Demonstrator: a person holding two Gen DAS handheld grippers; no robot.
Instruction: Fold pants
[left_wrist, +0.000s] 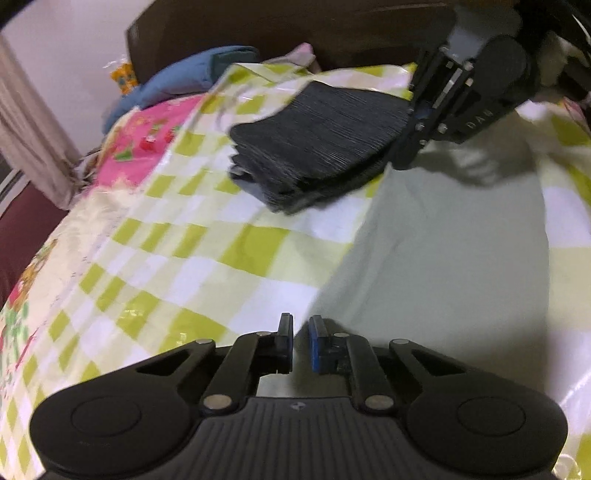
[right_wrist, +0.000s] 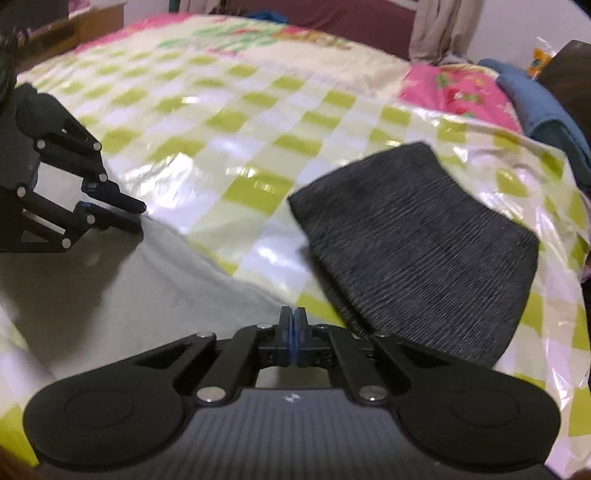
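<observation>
We see folded dark grey ribbed pants (right_wrist: 417, 236) on the green-checked plastic sheet (right_wrist: 229, 122); left gripper (left_wrist: 301, 341) slightly parted, empty; right gripper (right_wrist: 292, 339) closed, empty.

Black grippers (left_wrist: 301, 341) (blue pads (left_wrist: 316, 345), silver rivets)

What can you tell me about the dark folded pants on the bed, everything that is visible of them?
The pants are dark grey, of a fabric with fine, lighter horizontal streaks, knit-like in look. They are folded into a compact, roughly rectangular stack of several layers, whose edges show in the left wrist view. They lie flat on the glossy green-and-white checked bed cover. Neither claw holds them: the right claw is shut and empty beside their near edge, and the left claw is slightly open, well apart.
</observation>
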